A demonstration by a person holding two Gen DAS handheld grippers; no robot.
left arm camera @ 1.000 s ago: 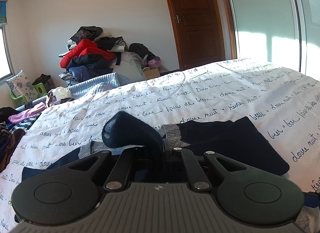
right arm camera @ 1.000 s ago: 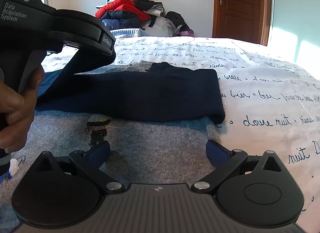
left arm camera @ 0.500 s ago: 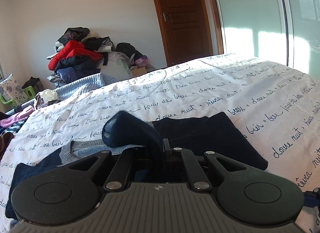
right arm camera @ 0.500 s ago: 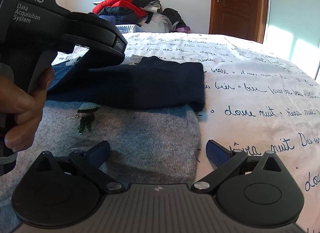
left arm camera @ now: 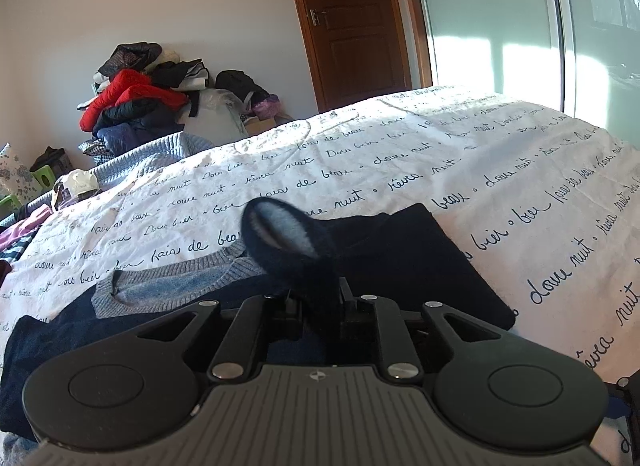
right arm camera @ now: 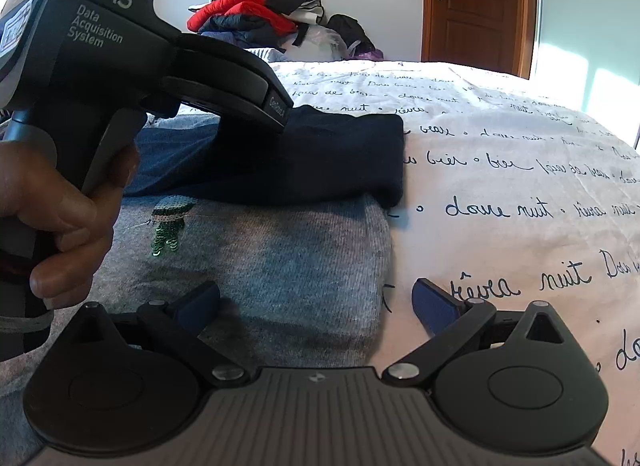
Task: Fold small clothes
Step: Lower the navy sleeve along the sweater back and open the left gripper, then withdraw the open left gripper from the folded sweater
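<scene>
A grey knit sweater (right arm camera: 280, 266) with a green sequin motif (right arm camera: 170, 225) lies flat on the bed. Its navy sleeve (right arm camera: 340, 157) is folded across the chest. The sleeve's cuff (left arm camera: 288, 238) stands up between the fingers of my left gripper (left arm camera: 320, 302); the jaws are opening, and the dark cloth still fills the narrow gap. The grey neckline (left arm camera: 168, 286) lies just ahead on the left. In the right wrist view a hand (right arm camera: 56, 217) holds the left gripper (right arm camera: 280, 113) low over the folded sleeve. My right gripper (right arm camera: 316, 302) is open over the sweater's right edge, holding nothing.
The white bedspread (left arm camera: 520, 169) with black script stretches ahead and to the right. A heap of clothes (left arm camera: 140, 105) is piled by the far wall, with more garments (left arm camera: 16, 234) at the bed's left edge. A brown door (left arm camera: 356, 25) stands behind.
My left gripper has carried the navy sleeve rightwards and lower across the sweater. The cuff has spread, showing its pale inside, and the gap between the left fingers is slightly wider. The right gripper stayed open.
</scene>
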